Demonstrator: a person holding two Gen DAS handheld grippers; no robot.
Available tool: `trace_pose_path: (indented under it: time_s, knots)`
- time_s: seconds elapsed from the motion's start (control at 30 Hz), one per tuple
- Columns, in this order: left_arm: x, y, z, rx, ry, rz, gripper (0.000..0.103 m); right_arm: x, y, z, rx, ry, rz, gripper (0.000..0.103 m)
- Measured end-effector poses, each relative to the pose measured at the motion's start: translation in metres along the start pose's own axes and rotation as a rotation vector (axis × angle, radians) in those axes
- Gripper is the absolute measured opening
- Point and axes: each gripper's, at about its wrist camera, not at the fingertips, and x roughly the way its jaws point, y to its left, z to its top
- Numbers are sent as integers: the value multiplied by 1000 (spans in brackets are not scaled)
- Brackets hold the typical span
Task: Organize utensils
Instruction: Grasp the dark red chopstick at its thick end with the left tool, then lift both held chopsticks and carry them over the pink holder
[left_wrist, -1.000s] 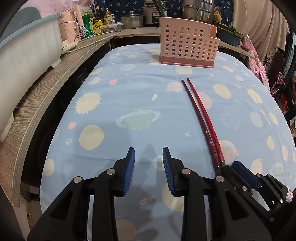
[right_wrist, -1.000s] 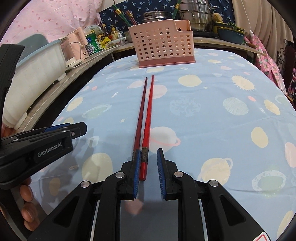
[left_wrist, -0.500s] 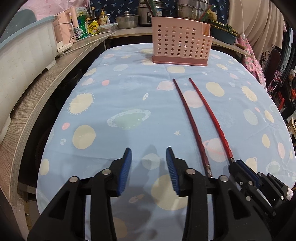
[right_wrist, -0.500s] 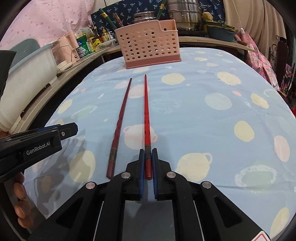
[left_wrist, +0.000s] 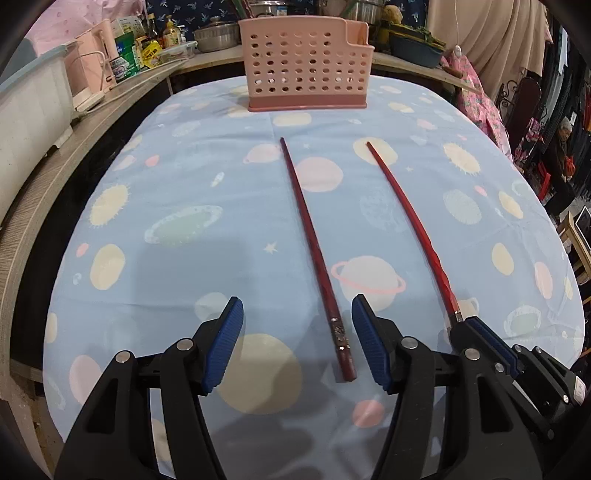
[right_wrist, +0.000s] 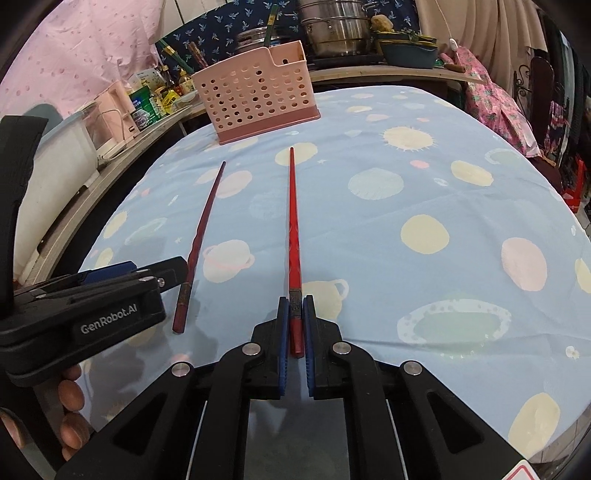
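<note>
Two long chopsticks point toward a pink perforated utensil basket (left_wrist: 304, 68) (right_wrist: 258, 98) at the table's far end. The dark red chopstick (left_wrist: 314, 251) (right_wrist: 201, 236) lies on the cloth, its thick end between the blue pads of my left gripper (left_wrist: 297, 339), whose jaws are opening and do not touch it. My right gripper (right_wrist: 295, 325) is shut on the thick end of the bright red chopstick (right_wrist: 293, 229) (left_wrist: 410, 229), seen at the right of the left wrist view. The left gripper's body (right_wrist: 85, 306) shows at the left of the right wrist view.
The table wears a light blue cloth (left_wrist: 184, 184) printed with planets. A wooden counter (left_wrist: 55, 166) runs along the left with a white tub, pink appliance and bottles. Pots and bowls (right_wrist: 332, 29) stand behind the basket. A person's fingers (right_wrist: 72, 413) hold the left gripper.
The right gripper closed on the bright red chopstick and drew it rightward, away from the dark one. The left gripper shifted right over the dark chopstick's end while its jaws widened.
</note>
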Motion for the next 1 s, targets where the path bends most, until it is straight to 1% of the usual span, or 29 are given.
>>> trace_pose_path:
  time_s: [0.17, 0.27, 0.37, 0.47, 0.5, 0.57, 0.63, 0.83, 1.0]
  knots:
    - [7, -4, -4, 1, 26, -3, 57, 0, -1, -1, 2, -2, 3, 7]
    - [8, -2, -6, -11, 32, -8, 52, 0, -1, -1, 2, -1, 3, 7]
    - [6, 0, -7, -12, 31, -16, 38, 0, -1, -1, 2, -1, 3, 7]
    - [5, 2, -8, -12, 32, -25, 25, -1, -1, -1, -1, -2, 0, 7]
    - [5, 3, -8, -13, 34, -29, 23, -1, -1, -2, -1, -2, 0, 7]
    - [4, 4, -8, -16, 39, -39, 12, -1, 0, -2, 0, -2, 1, 7]
    - [4, 5, -8, -18, 43, -47, 8, -1, 0, -2, -2, -2, -1, 7]
    - [1, 8, -8, -23, 47, -57, 7, -6, 4, -1, -5, -12, -1, 7]
    - [-10, 11, -5, -24, 21, -46, 7, -16, 6, 5, -5, -33, -2, 7]
